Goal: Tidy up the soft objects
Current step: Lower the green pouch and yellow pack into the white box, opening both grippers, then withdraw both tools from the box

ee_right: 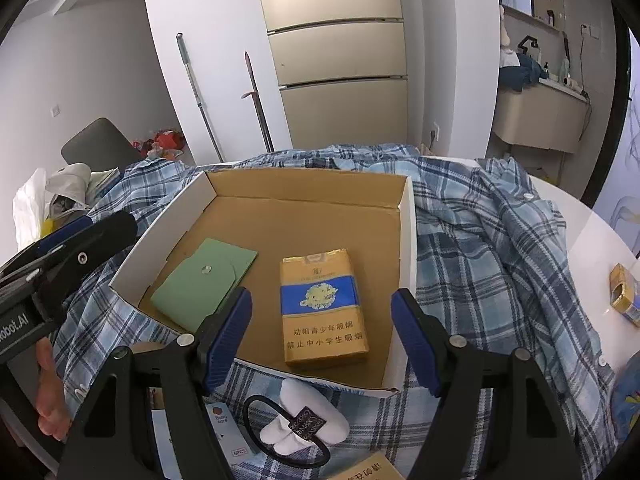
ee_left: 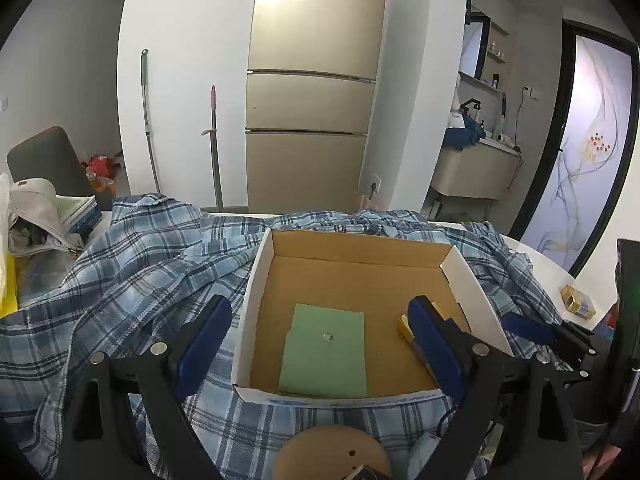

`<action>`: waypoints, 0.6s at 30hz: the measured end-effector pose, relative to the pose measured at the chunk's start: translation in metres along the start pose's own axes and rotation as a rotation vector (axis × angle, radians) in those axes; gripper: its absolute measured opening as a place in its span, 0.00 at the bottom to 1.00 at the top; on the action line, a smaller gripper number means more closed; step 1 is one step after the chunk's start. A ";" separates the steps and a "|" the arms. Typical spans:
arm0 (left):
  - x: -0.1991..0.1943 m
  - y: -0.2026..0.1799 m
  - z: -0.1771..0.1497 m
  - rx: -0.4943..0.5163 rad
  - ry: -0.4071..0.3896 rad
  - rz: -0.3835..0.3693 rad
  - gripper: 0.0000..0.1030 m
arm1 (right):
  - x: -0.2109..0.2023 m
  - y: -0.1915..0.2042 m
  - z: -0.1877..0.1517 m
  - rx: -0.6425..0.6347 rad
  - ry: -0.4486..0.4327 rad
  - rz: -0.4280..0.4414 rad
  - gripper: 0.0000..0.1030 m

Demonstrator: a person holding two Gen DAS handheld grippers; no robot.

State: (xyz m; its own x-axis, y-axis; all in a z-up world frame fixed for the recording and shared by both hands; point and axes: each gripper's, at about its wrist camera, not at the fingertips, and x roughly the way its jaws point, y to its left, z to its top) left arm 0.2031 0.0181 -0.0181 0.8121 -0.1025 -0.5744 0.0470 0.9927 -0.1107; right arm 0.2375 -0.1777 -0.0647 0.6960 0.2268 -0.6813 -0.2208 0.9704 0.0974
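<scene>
A shallow cardboard box (ee_left: 256,280) (ee_right: 408,248), white outside and brown inside, rests on a blue plaid shirt (ee_left: 140,260) (ee_right: 480,240). On its floor lie a flat green pouch (ee_left: 326,348) (ee_right: 200,284) with a snap and a yellow and blue cigarette pack (ee_right: 322,308). My left gripper (ee_left: 320,306) hangs open over the box's near left side, its right finger covering most of the pack (ee_left: 403,326). My right gripper (ee_right: 322,296) stands open at the near edge, with the pack lying flat between its fingers, clear of both pads.
A white hair tie with a black band (ee_right: 304,424) lies on the shirt in front of the box. A second pack (ee_right: 624,292) sits on the white table at right. A bag and books (ee_left: 36,216) are piled at left. A person's hand (ee_right: 48,392) shows at lower left.
</scene>
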 end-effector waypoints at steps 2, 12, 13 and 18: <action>-0.004 -0.003 0.001 0.009 0.003 0.003 0.89 | -0.004 0.002 0.002 -0.010 -0.007 -0.003 0.69; -0.063 -0.018 0.017 0.014 -0.059 -0.001 0.89 | -0.057 0.007 0.014 -0.019 -0.086 0.030 0.69; -0.071 -0.019 0.018 0.018 -0.072 -0.003 0.89 | -0.064 0.006 0.014 -0.018 -0.095 0.034 0.69; -0.117 -0.031 0.019 0.019 -0.157 -0.041 1.00 | -0.105 0.005 0.012 -0.035 -0.158 0.045 0.70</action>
State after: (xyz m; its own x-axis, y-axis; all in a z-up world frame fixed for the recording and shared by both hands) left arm 0.1177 0.0010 0.0683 0.8904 -0.1329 -0.4354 0.0912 0.9891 -0.1152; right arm 0.1718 -0.1961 0.0164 0.7829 0.2825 -0.5543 -0.2757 0.9562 0.0980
